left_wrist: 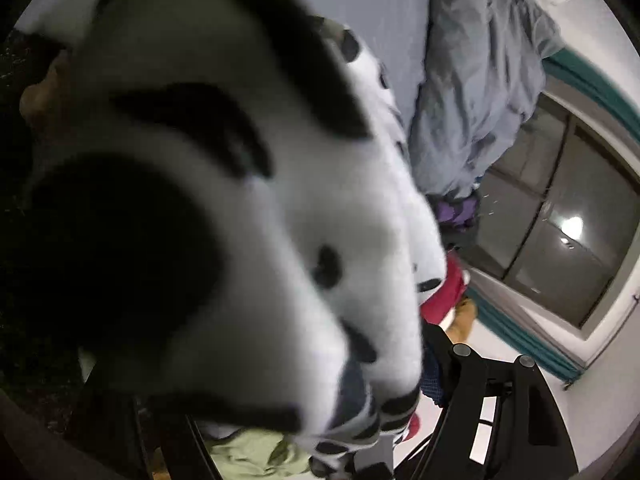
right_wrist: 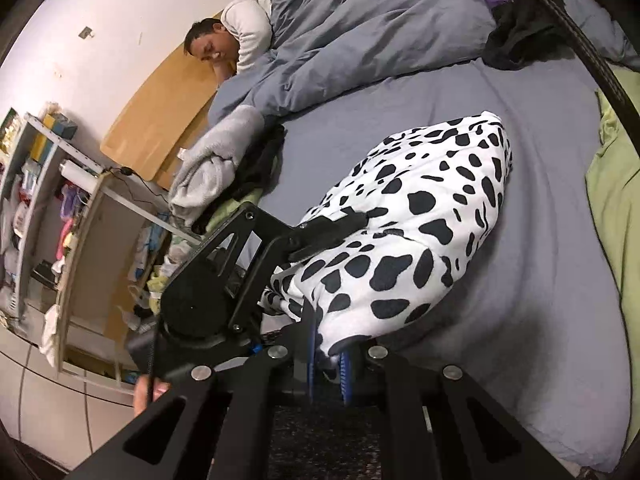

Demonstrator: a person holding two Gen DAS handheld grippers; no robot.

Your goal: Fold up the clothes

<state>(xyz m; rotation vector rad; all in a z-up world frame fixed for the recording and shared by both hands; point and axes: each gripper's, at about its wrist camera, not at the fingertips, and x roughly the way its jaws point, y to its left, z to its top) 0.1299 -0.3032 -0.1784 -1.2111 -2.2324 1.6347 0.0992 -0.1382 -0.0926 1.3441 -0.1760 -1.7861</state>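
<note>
Fleece fills the left wrist view: the white, black-spotted plush garment (left_wrist: 224,208) hangs blurred right against the lens, hiding the left gripper (left_wrist: 360,432); one black finger (left_wrist: 516,408) shows beside the cloth, its jaws spread wide. In the right wrist view, the right gripper (right_wrist: 326,364) has its jaws pressed together, pinching that garment's near edge; the rest lies bunched on the grey-sheeted bed (right_wrist: 540,288).
</note>
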